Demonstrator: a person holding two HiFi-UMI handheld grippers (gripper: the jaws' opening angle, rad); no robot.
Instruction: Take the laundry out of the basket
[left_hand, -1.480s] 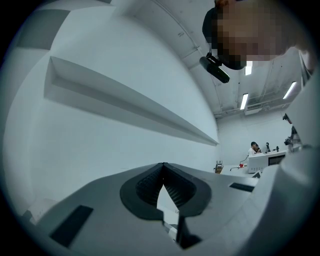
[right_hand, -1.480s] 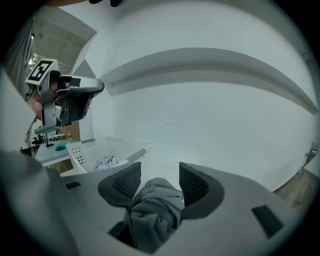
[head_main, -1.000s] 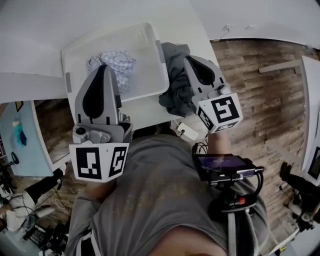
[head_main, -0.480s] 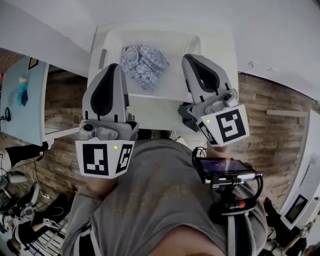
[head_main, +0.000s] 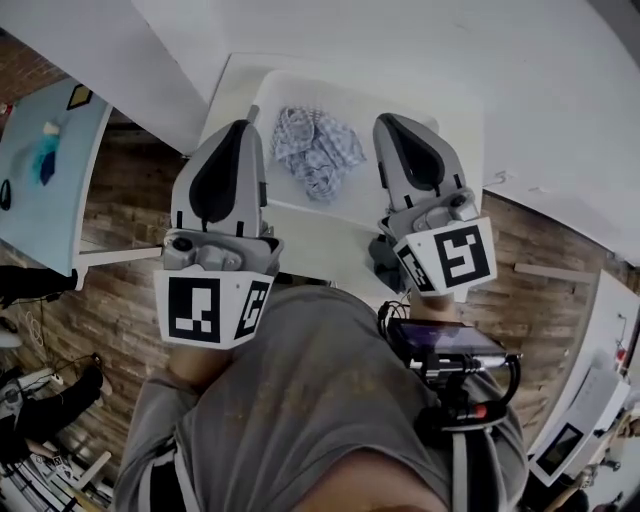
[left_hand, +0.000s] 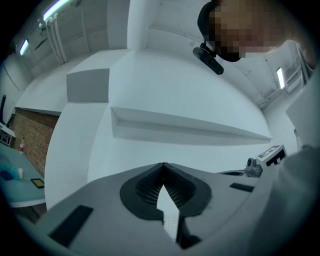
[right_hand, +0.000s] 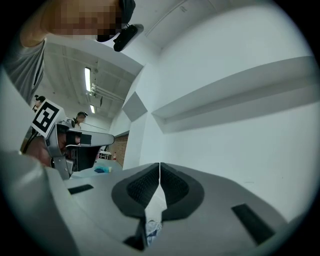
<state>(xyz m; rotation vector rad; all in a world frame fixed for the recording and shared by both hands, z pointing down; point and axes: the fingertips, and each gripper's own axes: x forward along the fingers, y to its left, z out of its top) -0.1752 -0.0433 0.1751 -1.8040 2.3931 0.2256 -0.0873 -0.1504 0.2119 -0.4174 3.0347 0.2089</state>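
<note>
A crumpled blue-and-white cloth (head_main: 318, 150) lies bunched in the white basket (head_main: 300, 205), its longer side slanting across it. It lies between the left gripper (head_main: 243, 124) and the right gripper (head_main: 386, 118), held by neither. Both pairs of jaws are pressed together and hold nothing. The basket stands on a white table (head_main: 225, 100) over a wooden floor (head_main: 120, 210).

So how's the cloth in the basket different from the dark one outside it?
The patterned cloth is pale blue-and-white; the dark cloth is plain. The patterned cloth lies in the basket; the dark cloth lies outside it, half hidden by the right gripper. Both are crumpled.
</note>
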